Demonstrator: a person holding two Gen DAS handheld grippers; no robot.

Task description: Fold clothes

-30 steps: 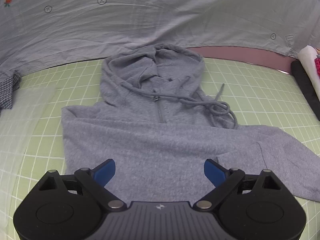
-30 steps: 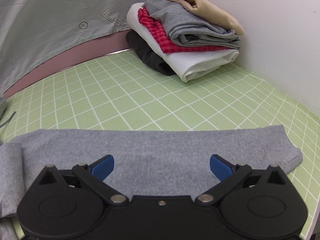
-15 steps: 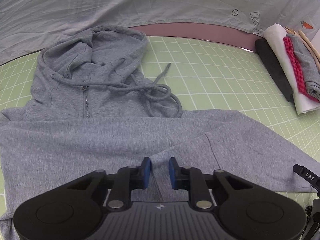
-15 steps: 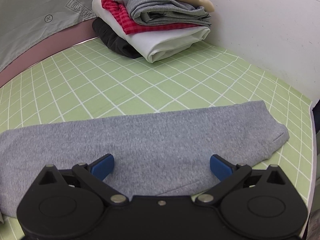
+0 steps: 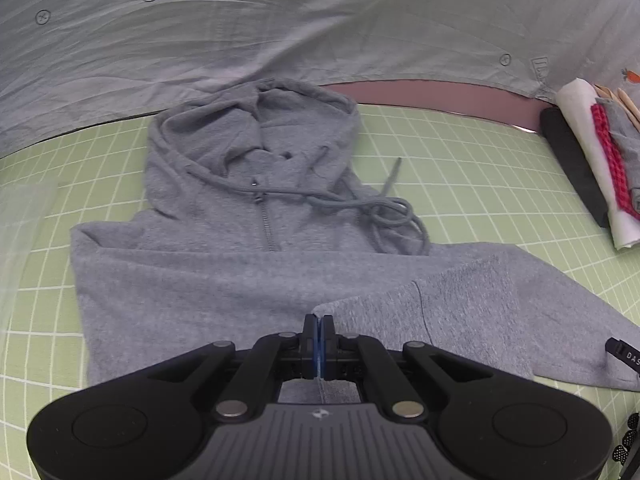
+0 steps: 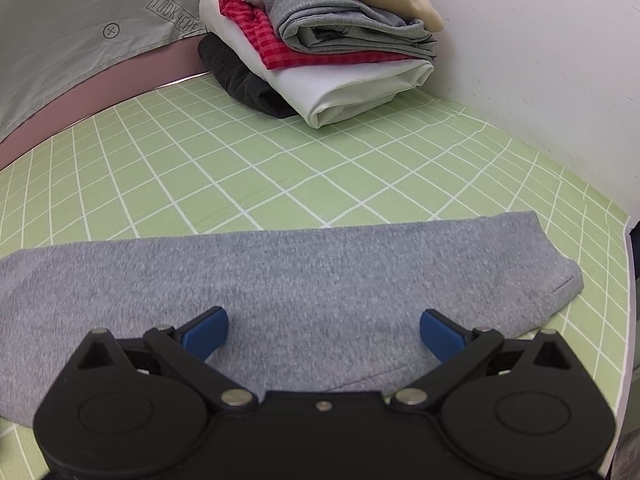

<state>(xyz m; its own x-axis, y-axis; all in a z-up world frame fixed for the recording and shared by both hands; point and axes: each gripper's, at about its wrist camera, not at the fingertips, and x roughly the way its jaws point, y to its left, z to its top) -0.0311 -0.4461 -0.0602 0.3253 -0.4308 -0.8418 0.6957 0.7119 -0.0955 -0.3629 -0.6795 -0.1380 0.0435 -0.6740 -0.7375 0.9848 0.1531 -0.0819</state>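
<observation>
A grey zip hoodie (image 5: 248, 248) lies flat on the green grid mat (image 5: 480, 168), hood at the far side, drawstrings loose to the right. One sleeve is folded across its chest; the other sleeve (image 6: 320, 276) stretches right, cuff near the mat's right edge. My left gripper (image 5: 319, 330) is shut on a fold of the hoodie where the right sleeve meets the body. My right gripper (image 6: 323, 330) is open and empty, low over that sleeve's middle.
A stack of folded clothes (image 6: 320, 48) stands at the back right corner against the white wall (image 6: 540, 60); it also shows in the left wrist view (image 5: 600, 160). A grey printed sheet (image 5: 280, 32) hangs behind the mat. The mat's right edge (image 6: 628, 280) is close to the cuff.
My left gripper went from wide open to fully shut on the hoodie fabric. My right gripper stayed open and moved closer over the sleeve.
</observation>
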